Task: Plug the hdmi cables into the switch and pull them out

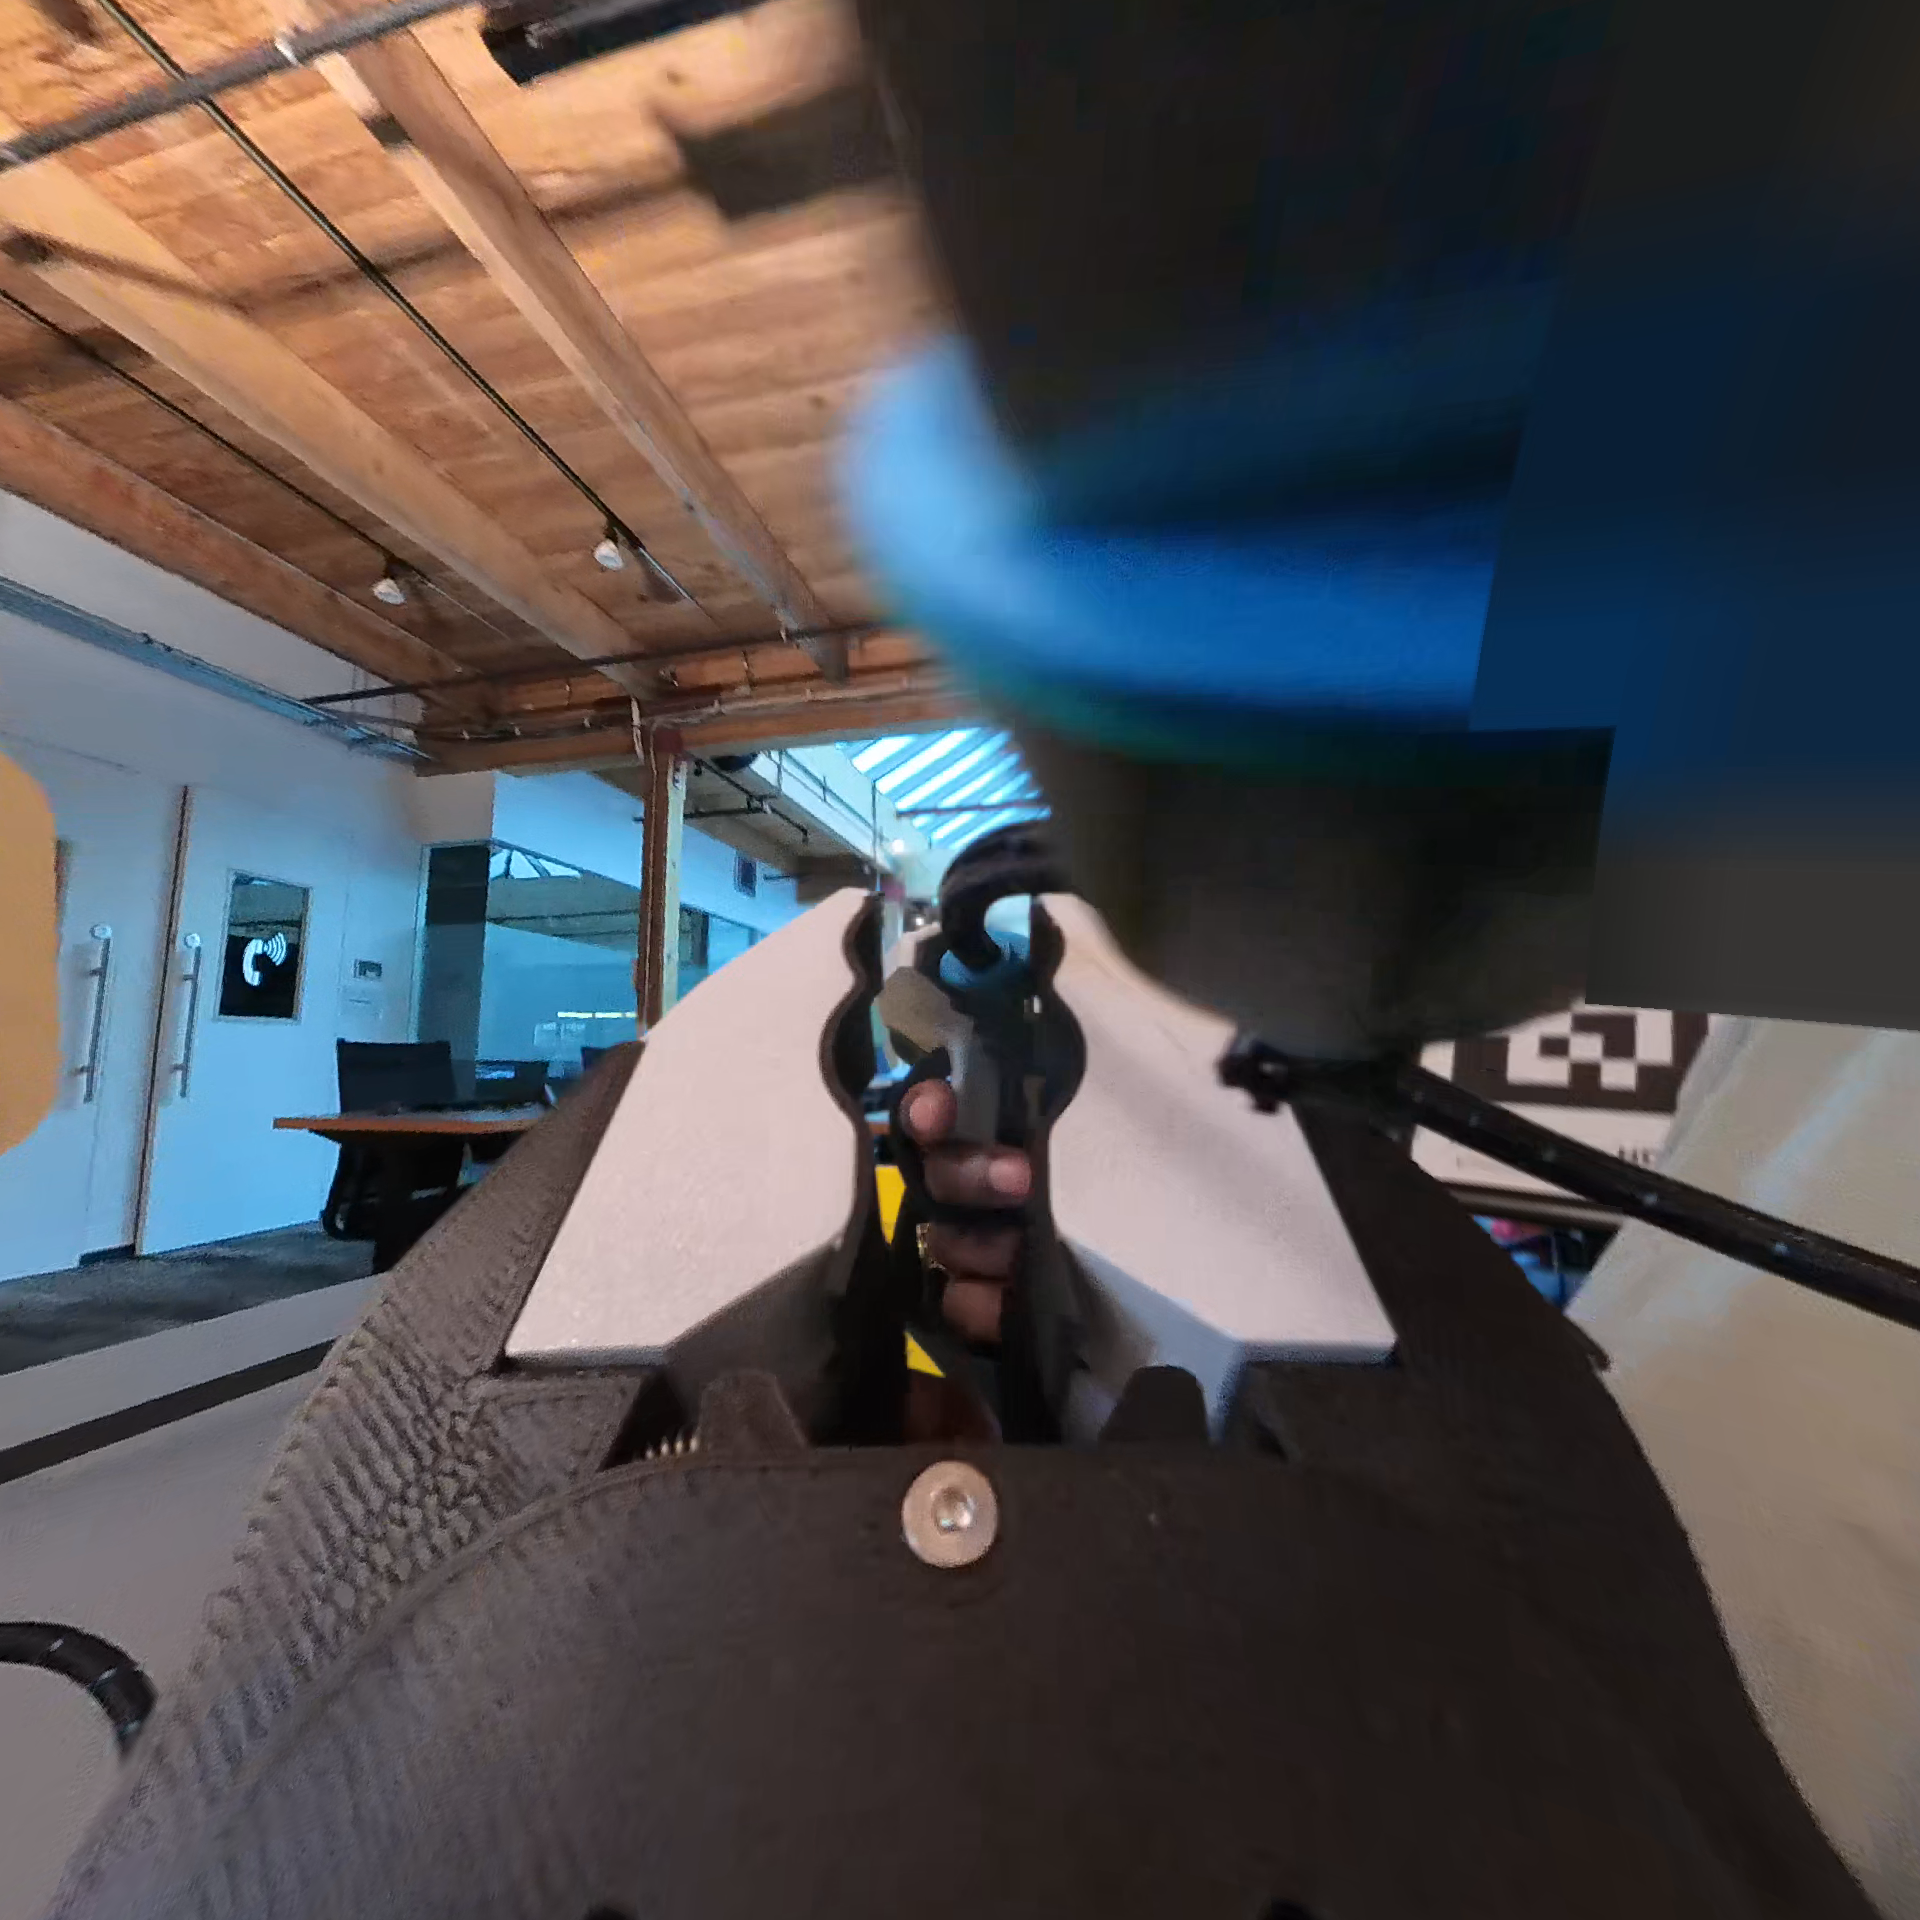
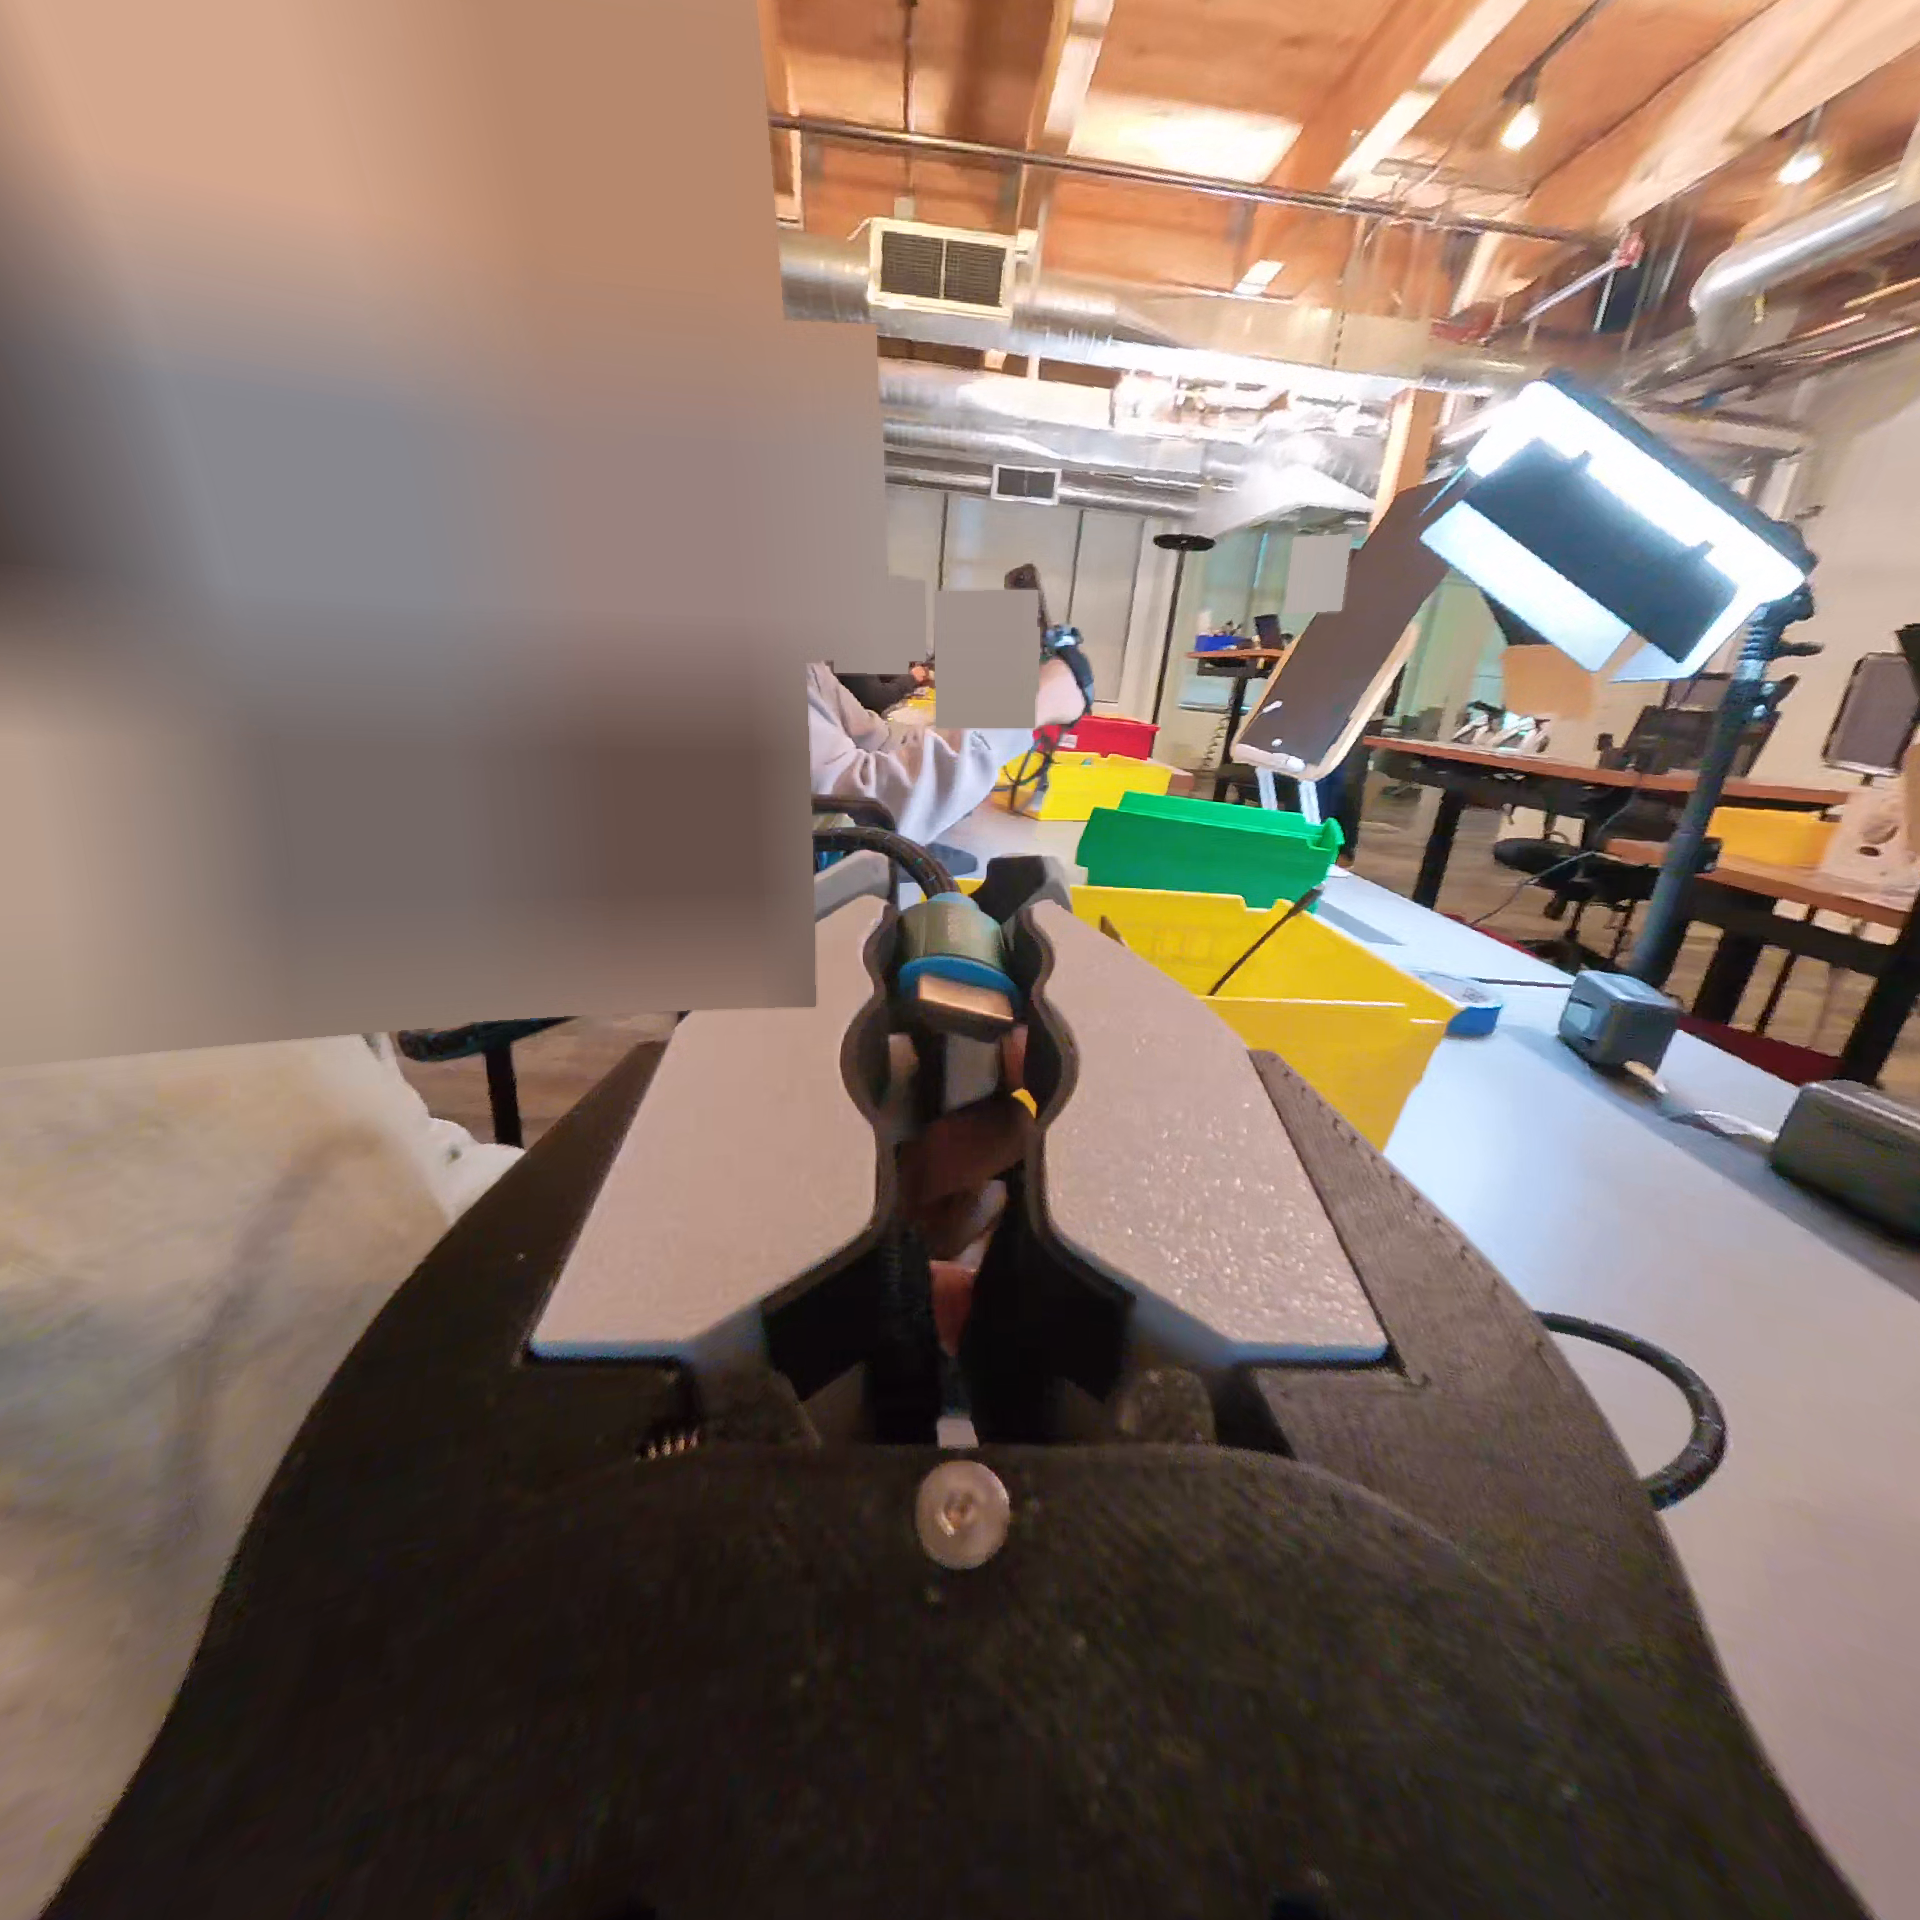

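Right wrist view: my right gripper (image 2: 961, 997) is clenched on the HDMI plug's (image 2: 951, 971) rigid shell, braided cable trailing stiffly behind.

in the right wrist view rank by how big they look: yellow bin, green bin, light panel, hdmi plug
1. yellow bin, nearest the camera
2. light panel and green bin, too alike to rank
3. hdmi plug

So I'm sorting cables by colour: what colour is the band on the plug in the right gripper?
Blue, on the plug; clearest in the right wrist view.
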